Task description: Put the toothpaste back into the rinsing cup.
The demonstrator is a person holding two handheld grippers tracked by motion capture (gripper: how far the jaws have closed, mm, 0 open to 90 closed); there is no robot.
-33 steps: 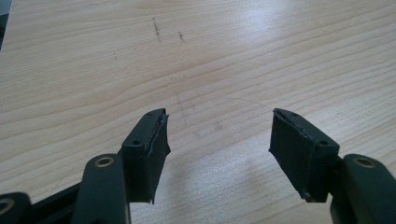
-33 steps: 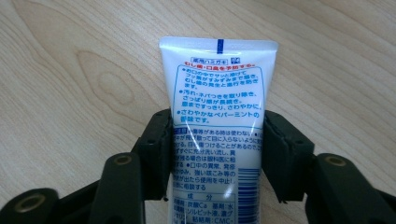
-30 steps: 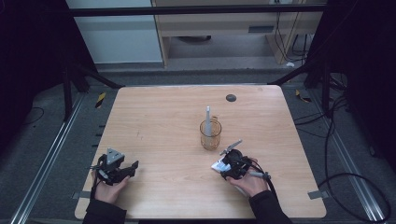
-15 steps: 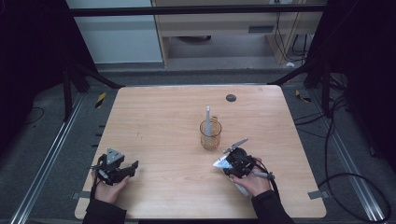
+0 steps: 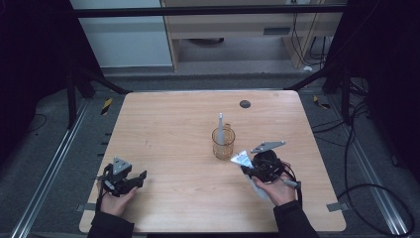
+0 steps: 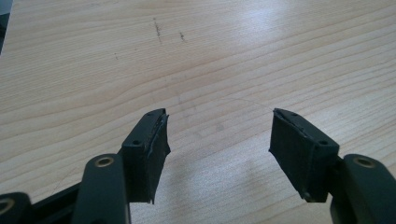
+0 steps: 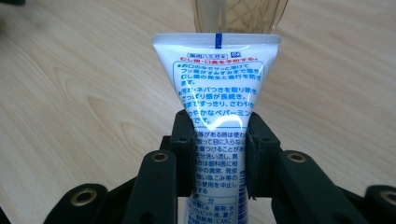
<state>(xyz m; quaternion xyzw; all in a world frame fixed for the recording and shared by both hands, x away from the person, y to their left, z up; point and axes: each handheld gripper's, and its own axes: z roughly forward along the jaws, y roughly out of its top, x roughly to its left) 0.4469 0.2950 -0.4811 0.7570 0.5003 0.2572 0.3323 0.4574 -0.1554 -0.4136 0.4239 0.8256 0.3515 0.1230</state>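
Observation:
My right gripper [image 5: 251,169] is shut on a white toothpaste tube [image 5: 241,159], held just right of and below a clear amber cup [image 5: 223,143] near the table's middle. A grey toothbrush-like stick [image 5: 221,122] stands upright in that cup. In the right gripper view the tube [image 7: 218,93] rises between the closed jaws, its flat crimped end up, printed text facing me, with the cup's base [image 7: 240,15] right behind it. My left gripper [image 5: 139,178] rests low at the front left of the table, open, with bare wood between its jaws [image 6: 219,140].
The wooden table [image 5: 168,124] has a small dark round hole [image 5: 244,104] near its far edge. Black frame posts and cables lie on the floor around the table. A person's hands hold both grippers at the near edge.
My right gripper with the tube has shifted slightly to the right and nearer the front edge, away from the cup. The left gripper has stayed put.

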